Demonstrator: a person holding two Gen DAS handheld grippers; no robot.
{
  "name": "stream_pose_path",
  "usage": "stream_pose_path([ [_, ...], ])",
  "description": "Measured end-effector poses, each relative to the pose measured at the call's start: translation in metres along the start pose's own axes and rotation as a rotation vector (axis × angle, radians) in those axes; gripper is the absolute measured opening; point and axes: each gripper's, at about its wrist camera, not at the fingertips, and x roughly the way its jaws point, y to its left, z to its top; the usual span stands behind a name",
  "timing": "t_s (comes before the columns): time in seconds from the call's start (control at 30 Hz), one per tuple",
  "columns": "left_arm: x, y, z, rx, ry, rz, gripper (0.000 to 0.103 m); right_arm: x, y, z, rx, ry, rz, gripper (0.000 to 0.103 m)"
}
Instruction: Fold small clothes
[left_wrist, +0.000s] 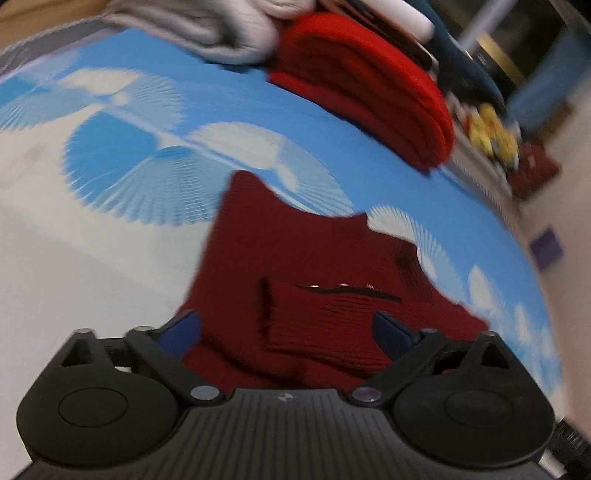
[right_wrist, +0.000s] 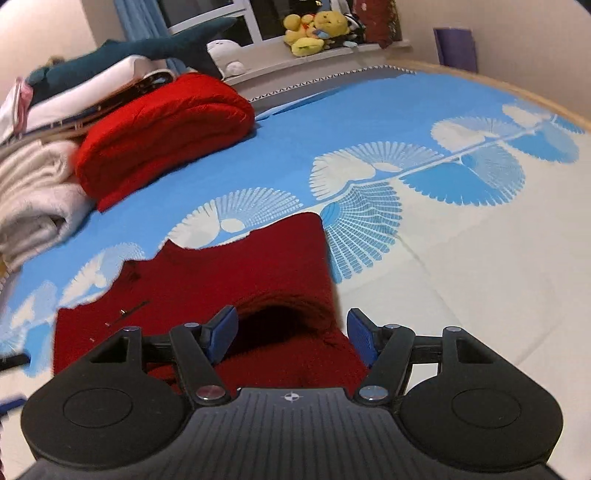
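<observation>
A small dark red knitted garment (left_wrist: 295, 258) lies on the blue and white patterned bed cover (left_wrist: 110, 240). My left gripper (left_wrist: 288, 328) is open, low over its near edge, with a folded ribbed part between the blue pads. The view is blurred. In the right wrist view the same garment (right_wrist: 240, 273) lies partly folded, with a raised fold forming a dark hollow. My right gripper (right_wrist: 291, 332) is open, its jaws on either side of that fold.
A folded bright red sweater (right_wrist: 166, 129) lies at the back of the bed beside a pile of white and grey clothes (right_wrist: 33, 184). A blue plush shark (right_wrist: 147, 48) and yellow plush toys (right_wrist: 314, 29) sit on the windowsill. The bed's wooden edge (right_wrist: 517, 92) runs at the right.
</observation>
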Motion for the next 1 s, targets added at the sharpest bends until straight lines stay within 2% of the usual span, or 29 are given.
stream_pose_path([
  [0.07,0.021,-0.009,-0.001,0.045,0.036,0.049,0.096,0.007,0.008,0.001,-0.032,-0.042,-0.028,0.067],
  [0.13,0.041,-0.011,-0.004,0.051,0.064,0.103,0.096,0.023,0.006,0.005,-0.051,-0.085,-0.094,0.067],
  [0.2,0.048,-0.015,-0.007,0.075,0.052,0.133,0.096,0.038,0.002,0.007,-0.091,-0.086,-0.168,0.064],
  [0.27,0.05,-0.019,-0.006,0.088,0.061,0.118,0.097,0.061,0.0,0.005,-0.186,-0.049,-0.246,0.059],
  [0.3,0.052,-0.021,-0.004,0.094,0.069,0.088,0.086,0.071,-0.001,0.003,-0.219,-0.022,-0.28,0.053],
  [0.33,0.052,-0.024,-0.003,0.11,0.075,0.053,0.045,0.08,-0.003,0.001,-0.226,0.005,-0.288,0.046],
  [0.37,0.052,-0.029,-0.002,0.139,0.067,0.072,0.032,0.085,-0.006,0.001,-0.208,0.023,-0.269,0.044],
  [0.4,0.048,-0.033,-0.002,0.173,0.017,0.106,0.009,0.087,-0.008,0.002,-0.173,0.033,-0.233,0.038],
  [0.43,0.042,-0.037,0.0,0.191,-0.014,0.092,0.007,0.086,-0.009,0.005,-0.136,0.025,-0.205,0.032],
  [0.5,0.028,-0.036,0.008,0.152,-0.044,0.037,0.006,0.079,-0.007,0.009,-0.112,-0.034,-0.167,0.031],
  [0.57,0.003,-0.035,0.017,0.137,-0.114,-0.025,0.006,0.07,0.0,0.013,-0.129,-0.084,-0.129,0.031],
  [0.6,-0.007,-0.034,0.022,0.135,-0.142,-0.032,0.006,0.066,0.003,0.014,-0.139,-0.091,-0.116,0.031],
  [0.67,-0.014,-0.026,0.029,0.141,-0.181,0.01,0.006,0.065,0.008,0.014,-0.148,-0.08,-0.096,0.031],
  [0.7,-0.007,-0.018,0.03,0.135,-0.18,0.059,0.006,0.067,0.009,0.013,-0.145,-0.07,-0.089,0.031],
  [0.77,0.016,0.002,0.025,0.102,-0.126,0.132,0.007,0.074,0.009,0.011,-0.13,-0.043,-0.078,0.031],
  [0.83,0.035,0.017,0.019,0.076,-0.055,0.157,0.009,0.079,0.007,0.008,-0.113,-0.023,-0.057,0.032],
  [0.87,0.037,0.021,0.017,0.065,-0.046,0.159,0.013,0.082,0.008,0.006,-0.118,-0.01,-0.044,0.032],
  [0.9,0.034,0.023,0.017,0.056,-0.051,0.154,0.022,0.085,0.008,0.004,-0.12,-0.006,-0.04,0.032],
  [0.93,0.028,0.022,0.019,0.051,-0.068,0.138,0.038,0.084,0.009,0.003,-0.117,-0.021,-0.033,0.032],
  [0.97,0.019,0.021,0.02,0.05,-0.102,0.119,0.045,0.081,0.01,0.003,-0.118,-0.047,-0.016,0.032],
  [1.0,0.012,0.018,0.022,0.056,-0.133,0.11,0.058,0.08,0.012,0.003,-0.128,-0.069,0.002,0.032],
])
